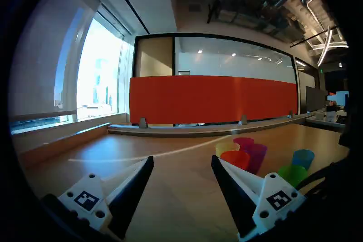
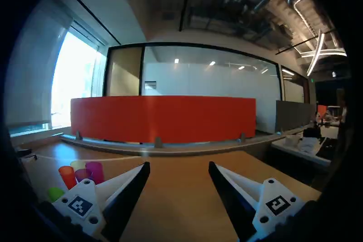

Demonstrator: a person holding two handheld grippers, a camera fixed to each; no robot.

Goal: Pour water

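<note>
A cluster of coloured plastic cups stands on the wooden table. In the left gripper view I see a yellow cup (image 1: 226, 147), an orange cup (image 1: 236, 158), a magenta cup (image 1: 244, 142), a purple cup (image 1: 257, 155), a blue cup (image 1: 302, 158) and a green cup (image 1: 292, 174), all ahead to the right of my left gripper (image 1: 182, 164), which is open and holds nothing. In the right gripper view the orange cup (image 2: 68, 176), purple cup (image 2: 83, 175), magenta cup (image 2: 95, 171) and green cup (image 2: 55, 193) sit to the left of my open, empty right gripper (image 2: 178, 168).
A long orange divider panel (image 1: 213, 99) runs along the far edge of the table (image 1: 181, 196). Big windows (image 1: 97, 78) are on the left. Another desk with dark items (image 2: 308, 144) lies to the right.
</note>
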